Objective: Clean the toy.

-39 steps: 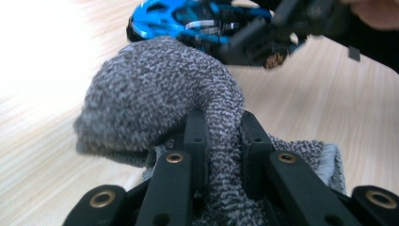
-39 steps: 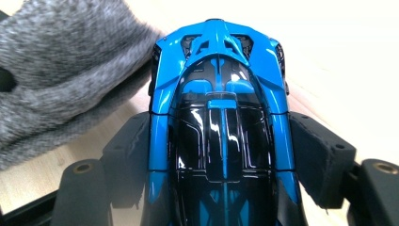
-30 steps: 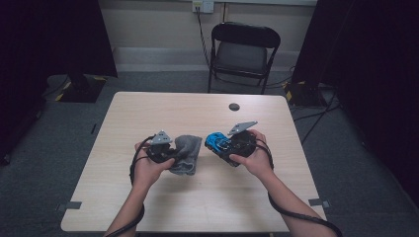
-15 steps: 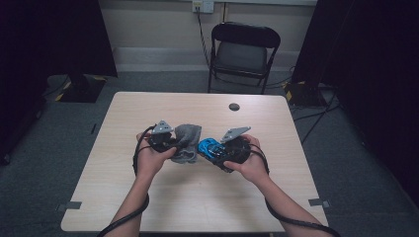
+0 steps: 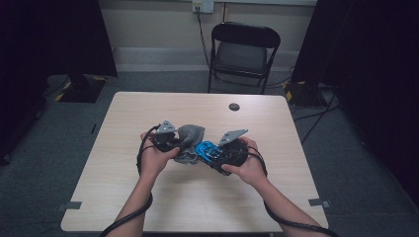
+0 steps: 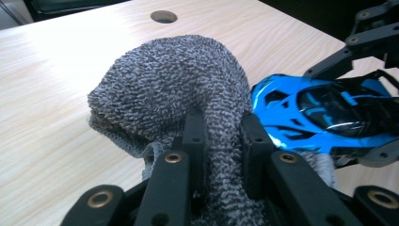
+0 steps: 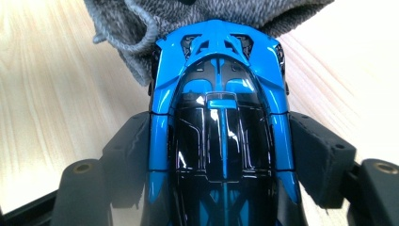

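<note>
A nubbly grey knit sock (image 6: 174,89) is pinched by the left gripper (image 6: 223,136); the glossy blue toy car (image 7: 219,127) is clamped by the right gripper (image 7: 219,155).

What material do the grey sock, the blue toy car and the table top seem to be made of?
Grey sock: soft knitted yarn, matte; looped, flecked grey stitches show, and it folds limply.
Blue toy car: probably hard plastic, perhaps painted metal; glossy blue body and black canopy with sharp reflections.
Table: light wood or wood-look laminate, smooth with a slight sheen; pale grain lines run along it.
</note>
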`<state>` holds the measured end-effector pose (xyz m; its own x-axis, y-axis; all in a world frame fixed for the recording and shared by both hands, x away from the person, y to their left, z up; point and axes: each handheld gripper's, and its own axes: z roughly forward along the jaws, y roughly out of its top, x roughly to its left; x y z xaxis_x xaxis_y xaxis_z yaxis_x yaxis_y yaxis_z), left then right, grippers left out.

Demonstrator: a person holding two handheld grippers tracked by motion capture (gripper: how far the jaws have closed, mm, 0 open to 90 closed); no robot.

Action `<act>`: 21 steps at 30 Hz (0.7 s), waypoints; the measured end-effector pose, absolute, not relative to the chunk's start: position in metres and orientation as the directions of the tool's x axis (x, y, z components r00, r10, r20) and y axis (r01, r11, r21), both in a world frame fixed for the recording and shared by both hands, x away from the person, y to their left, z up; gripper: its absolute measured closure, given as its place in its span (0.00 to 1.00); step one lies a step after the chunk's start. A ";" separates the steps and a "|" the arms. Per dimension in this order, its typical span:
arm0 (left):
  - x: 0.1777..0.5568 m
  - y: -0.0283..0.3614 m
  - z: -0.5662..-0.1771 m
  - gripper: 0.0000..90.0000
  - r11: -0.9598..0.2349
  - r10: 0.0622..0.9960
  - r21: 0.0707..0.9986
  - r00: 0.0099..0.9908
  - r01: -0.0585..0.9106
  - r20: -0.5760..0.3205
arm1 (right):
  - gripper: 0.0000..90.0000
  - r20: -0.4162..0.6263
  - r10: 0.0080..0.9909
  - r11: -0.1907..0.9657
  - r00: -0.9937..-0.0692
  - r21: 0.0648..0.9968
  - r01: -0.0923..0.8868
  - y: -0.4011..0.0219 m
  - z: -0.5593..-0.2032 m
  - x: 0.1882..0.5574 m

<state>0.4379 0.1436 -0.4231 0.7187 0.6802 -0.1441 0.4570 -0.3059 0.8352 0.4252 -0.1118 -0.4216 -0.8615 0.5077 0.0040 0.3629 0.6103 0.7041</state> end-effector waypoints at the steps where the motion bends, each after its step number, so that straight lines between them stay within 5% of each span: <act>1: 0.438 0.144 -0.423 0.85 -0.306 0.680 0.835 0.719 0.457 -0.144 | 0.31 0.001 0.509 0.612 -0.861 0.703 0.363 -0.111 -0.422 0.425; 21: 0.429 0.144 -0.425 0.85 -0.331 0.594 0.833 0.784 0.443 -0.180 | 0.31 -0.019 0.540 0.614 -0.842 0.692 0.379 -0.120 -0.422 0.436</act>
